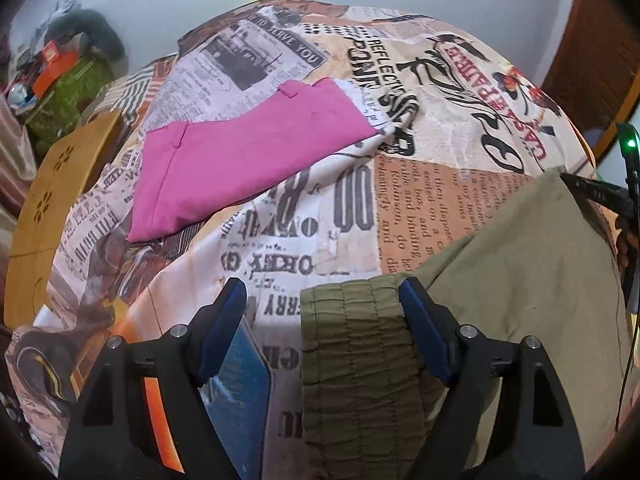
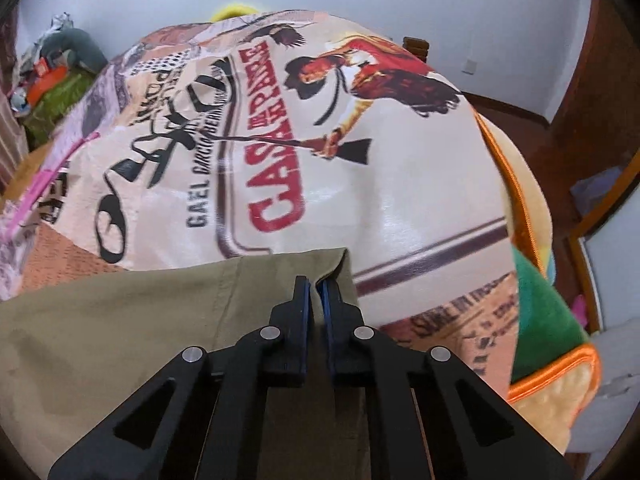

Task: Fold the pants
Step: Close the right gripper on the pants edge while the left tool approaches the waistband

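Note:
Olive-green pants (image 1: 520,260) lie on a bed covered by a newspaper-print spread (image 1: 420,208). Their gathered elastic waistband (image 1: 352,340) points toward me in the left wrist view. My left gripper (image 1: 320,292) stands open low over the spread. Its right pad touches the waistband's edge and its left pad is over bare spread. In the right wrist view my right gripper (image 2: 316,282) is shut on the far edge of the pants (image 2: 140,312), near their corner. A thin fold of the fabric is pinched between its pads.
A folded pink garment (image 1: 248,160) lies farther back on the spread, left of the pants. A blue flat object (image 1: 240,392) sits under the left gripper. A yellow wooden panel (image 1: 40,200) and clutter (image 1: 60,72) are at the left. An orange-trimmed plush cushion (image 2: 540,320) borders the bed's right side.

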